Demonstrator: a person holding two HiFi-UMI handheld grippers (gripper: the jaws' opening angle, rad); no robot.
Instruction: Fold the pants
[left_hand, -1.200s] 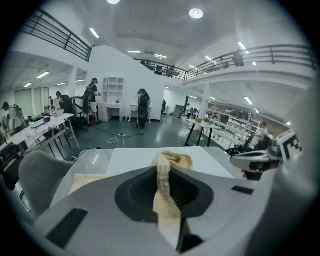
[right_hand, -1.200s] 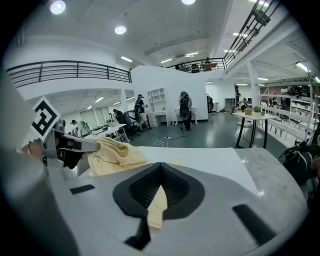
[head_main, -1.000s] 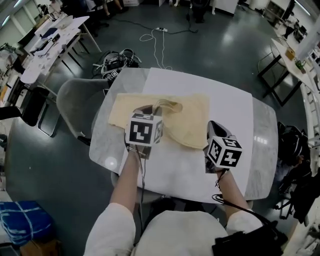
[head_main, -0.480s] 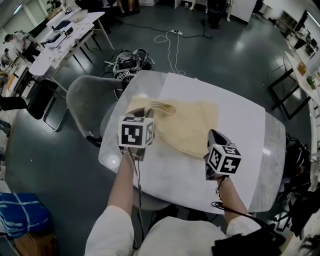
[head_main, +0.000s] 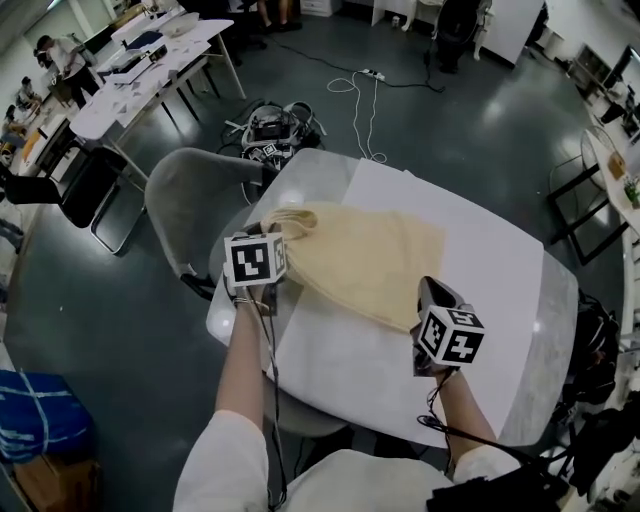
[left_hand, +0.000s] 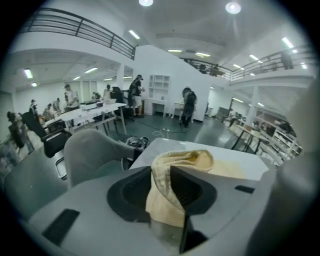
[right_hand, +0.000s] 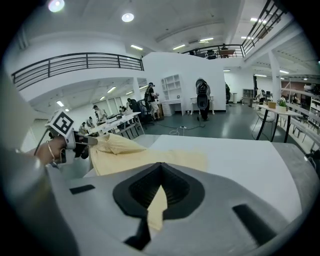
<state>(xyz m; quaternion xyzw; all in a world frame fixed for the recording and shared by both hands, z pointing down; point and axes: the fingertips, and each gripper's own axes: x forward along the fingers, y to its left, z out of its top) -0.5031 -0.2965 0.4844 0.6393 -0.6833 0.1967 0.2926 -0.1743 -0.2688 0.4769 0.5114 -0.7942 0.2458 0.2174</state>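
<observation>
Pale yellow pants lie spread on a white mat on the table. My left gripper is at the table's left edge, shut on a bunched fold of the pants that hangs lifted between its jaws. Those jaws have just been opening a little, and the cloth is still pinched between them. My right gripper sits at the pants' near right edge, shut on a thin flap of the yellow cloth. In the right gripper view the pants stretch across to the left gripper.
The grey table has rounded corners. A grey chair stands against its left side. Cables and gear lie on the floor beyond. Work tables and people are at the far left, and a dark table frame stands at the right.
My left gripper has carried the bunched fold leftward, from over the middle of the pants to the table's left edge, drawing the cloth out flatter. The right gripper has shifted only a little.
</observation>
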